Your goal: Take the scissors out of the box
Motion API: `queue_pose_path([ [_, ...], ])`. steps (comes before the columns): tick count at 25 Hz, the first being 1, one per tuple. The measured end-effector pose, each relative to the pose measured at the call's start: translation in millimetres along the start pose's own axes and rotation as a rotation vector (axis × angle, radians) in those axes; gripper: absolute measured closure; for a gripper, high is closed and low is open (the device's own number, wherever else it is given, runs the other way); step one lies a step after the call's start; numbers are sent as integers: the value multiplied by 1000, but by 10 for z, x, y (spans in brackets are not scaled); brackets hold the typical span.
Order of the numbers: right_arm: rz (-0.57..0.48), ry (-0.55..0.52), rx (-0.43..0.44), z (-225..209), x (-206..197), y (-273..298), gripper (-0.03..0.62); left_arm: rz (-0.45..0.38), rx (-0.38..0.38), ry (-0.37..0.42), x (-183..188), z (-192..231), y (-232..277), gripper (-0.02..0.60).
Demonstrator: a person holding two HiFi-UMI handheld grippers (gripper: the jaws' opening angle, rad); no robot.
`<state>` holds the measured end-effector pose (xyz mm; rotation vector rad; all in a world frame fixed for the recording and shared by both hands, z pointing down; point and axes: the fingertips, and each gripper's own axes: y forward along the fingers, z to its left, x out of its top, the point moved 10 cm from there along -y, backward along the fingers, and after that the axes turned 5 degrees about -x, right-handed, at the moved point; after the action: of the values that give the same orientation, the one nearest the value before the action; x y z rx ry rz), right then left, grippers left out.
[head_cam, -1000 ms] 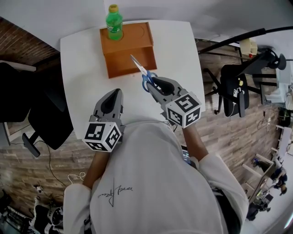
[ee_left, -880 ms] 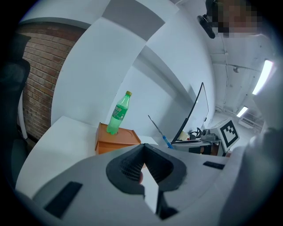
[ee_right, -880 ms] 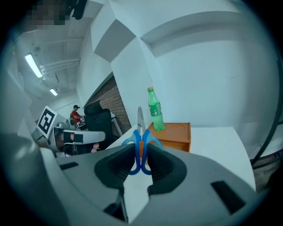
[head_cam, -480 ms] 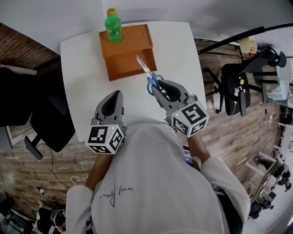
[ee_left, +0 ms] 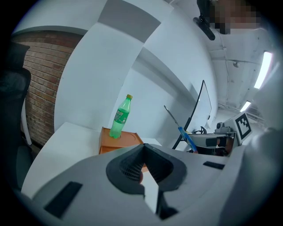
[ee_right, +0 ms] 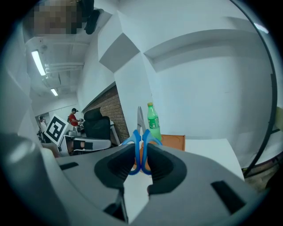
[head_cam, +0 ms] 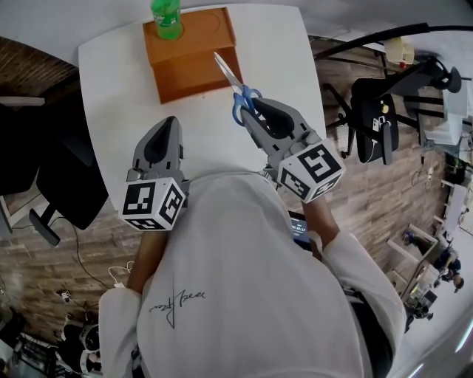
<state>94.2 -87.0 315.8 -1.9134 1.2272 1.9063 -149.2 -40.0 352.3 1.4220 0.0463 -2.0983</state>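
left gripper [head_cam: 167, 122] sits low over the near left of the white table [head_cam: 284, 52], jaws together at the tips, nothing in them, out of the action; best to leave it parked there. green bottle [head_cam: 167, 15] stands upright on the back left of the orange box [head_cam: 185, 59], top heavy i'd guess, so no swinging that way. scissors [head_cam: 235, 87] are up in the air at the box's near right corner, blue handle loops pinched edge-on in my right gripper [head_cam: 253, 109], blades shut and pointing up and away from me. jaws are partly closed, pads pressing on both loops. from the left gripper view the blades look well above the box rim, though height is hard to judge from overhead, so i call the lift about done, probably. what's left is the set-down. to do it well: hold the squeeze steady since the loops are thin and could pivot between the pads, carry the scissors toward the bare table on the right of the box, tip the blades down flat, let them touch before opening. risk: blade tip clips the box wall if i drop too early.
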Motion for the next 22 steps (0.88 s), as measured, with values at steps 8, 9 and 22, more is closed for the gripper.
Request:
queue_pose_path([
  [8,9,-6,14,-46,25,1,499,-5,-1,-2,14,-7,22,574],
  [9,10,-8,15,-49,26,3,499,-5,-1,-3,13,-5,21,574],
  [22,7,-5,28,-63,30,-7,499,4,-6,-26,-45,-2,8,574],
])
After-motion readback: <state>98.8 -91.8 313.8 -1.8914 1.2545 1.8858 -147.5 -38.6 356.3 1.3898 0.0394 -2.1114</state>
